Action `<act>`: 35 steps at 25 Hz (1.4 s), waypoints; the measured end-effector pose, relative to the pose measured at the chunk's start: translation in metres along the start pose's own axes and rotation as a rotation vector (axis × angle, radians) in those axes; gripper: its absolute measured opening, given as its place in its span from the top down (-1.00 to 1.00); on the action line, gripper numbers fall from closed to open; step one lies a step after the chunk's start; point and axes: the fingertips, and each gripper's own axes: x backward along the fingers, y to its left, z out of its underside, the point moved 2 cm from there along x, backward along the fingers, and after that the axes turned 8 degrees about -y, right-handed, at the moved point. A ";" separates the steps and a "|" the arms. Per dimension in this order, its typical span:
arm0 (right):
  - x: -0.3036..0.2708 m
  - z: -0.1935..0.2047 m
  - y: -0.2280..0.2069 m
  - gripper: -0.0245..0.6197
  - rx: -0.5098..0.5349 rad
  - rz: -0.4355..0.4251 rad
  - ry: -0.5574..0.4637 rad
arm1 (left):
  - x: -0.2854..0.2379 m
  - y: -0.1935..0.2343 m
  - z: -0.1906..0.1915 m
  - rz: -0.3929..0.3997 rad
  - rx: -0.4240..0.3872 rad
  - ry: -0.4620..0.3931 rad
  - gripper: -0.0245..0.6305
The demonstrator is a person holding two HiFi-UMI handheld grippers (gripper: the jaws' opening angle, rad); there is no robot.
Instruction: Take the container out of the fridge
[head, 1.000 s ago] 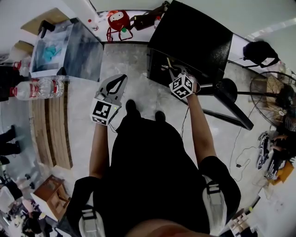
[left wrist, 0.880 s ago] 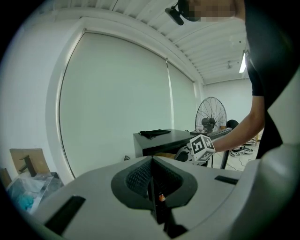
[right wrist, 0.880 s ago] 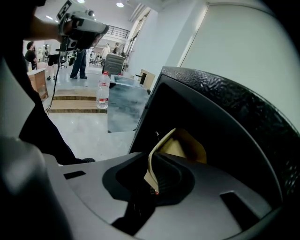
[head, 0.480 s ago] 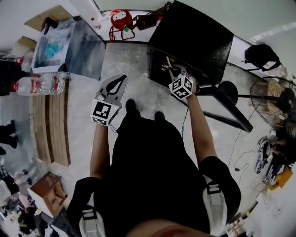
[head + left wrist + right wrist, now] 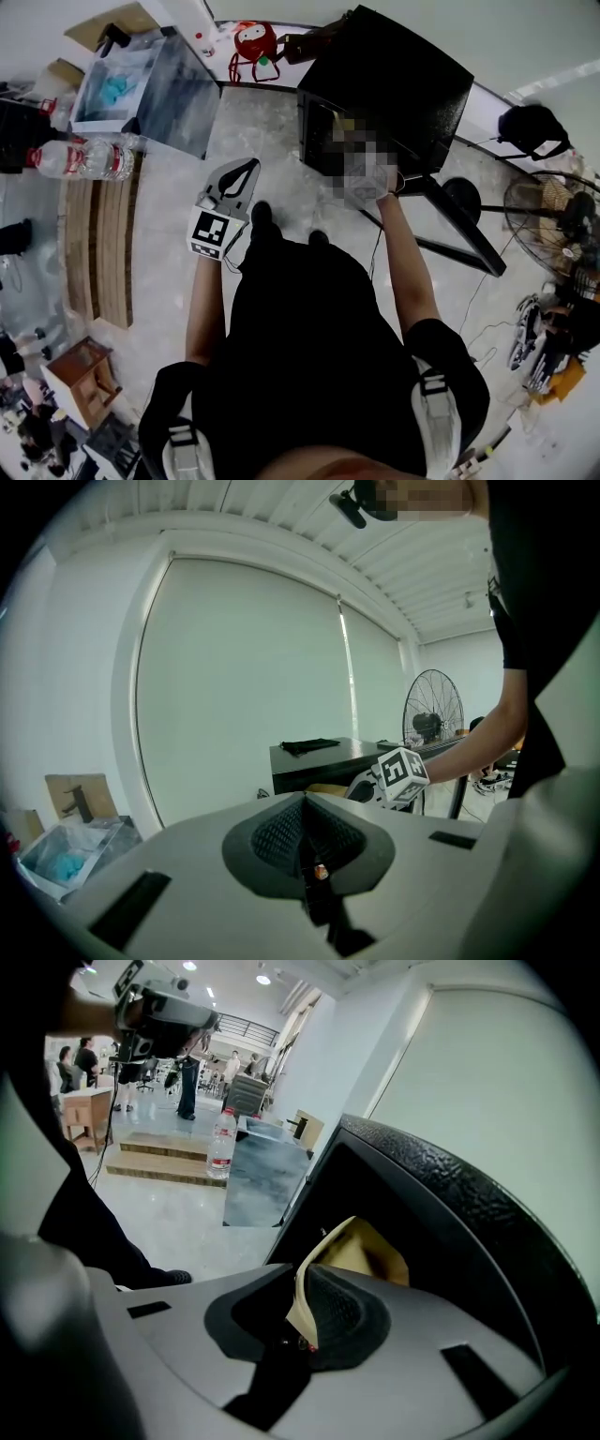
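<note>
While the person stands on the pale floor (image 5: 281, 150) facing the fridge, a water bottle (image 5: 82, 159) shows at the far left of the head view, close to a low wooden platform (image 5: 94, 239) and a clear box (image 5: 141, 89) with something blue inside. Next comes the left gripper (image 5: 249, 163), held out in front of the body over bare floor and well apart from the fridge. Its own view shows the jaws brought together with nothing between them (only the blank window wall lies beyond). Further right is the black fridge (image 5: 394, 80), its dark opening turned toward the person. The right gripper (image 5: 302, 1321) reaches into that opening at the end of an outstretched arm. In the head view a mosaic patch covers this spot, so the grip is read from the right gripper view. There the tan container (image 5: 361, 1255) sits just inside the mouth of the fridge, tilted, with its thin near rim caught between the two pads. The jaws are easing apart at this moment, yet the rim is between them and lies against the ribbed pad. At the far right a floor fan (image 5: 553, 225) stands well clear of both grippers.
</note>
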 end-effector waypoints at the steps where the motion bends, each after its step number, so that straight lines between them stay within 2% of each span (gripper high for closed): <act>1: 0.002 0.000 0.000 0.78 0.005 -0.004 -0.003 | 0.003 -0.003 0.000 -0.008 0.001 0.002 0.87; 8: 0.010 -0.001 0.006 0.78 0.024 -0.035 -0.031 | 0.017 -0.016 -0.002 -0.076 0.016 0.004 0.87; 23: 0.031 0.001 0.026 0.78 0.086 -0.083 -0.076 | 0.043 -0.069 0.000 -0.155 0.025 0.011 0.87; 30: 0.040 -0.001 0.038 0.77 0.094 -0.076 -0.084 | 0.060 -0.077 0.004 -0.168 0.022 0.021 0.87; 35: 0.048 -0.002 0.049 0.77 0.088 -0.051 -0.054 | 0.076 -0.073 0.007 -0.141 0.025 0.032 0.87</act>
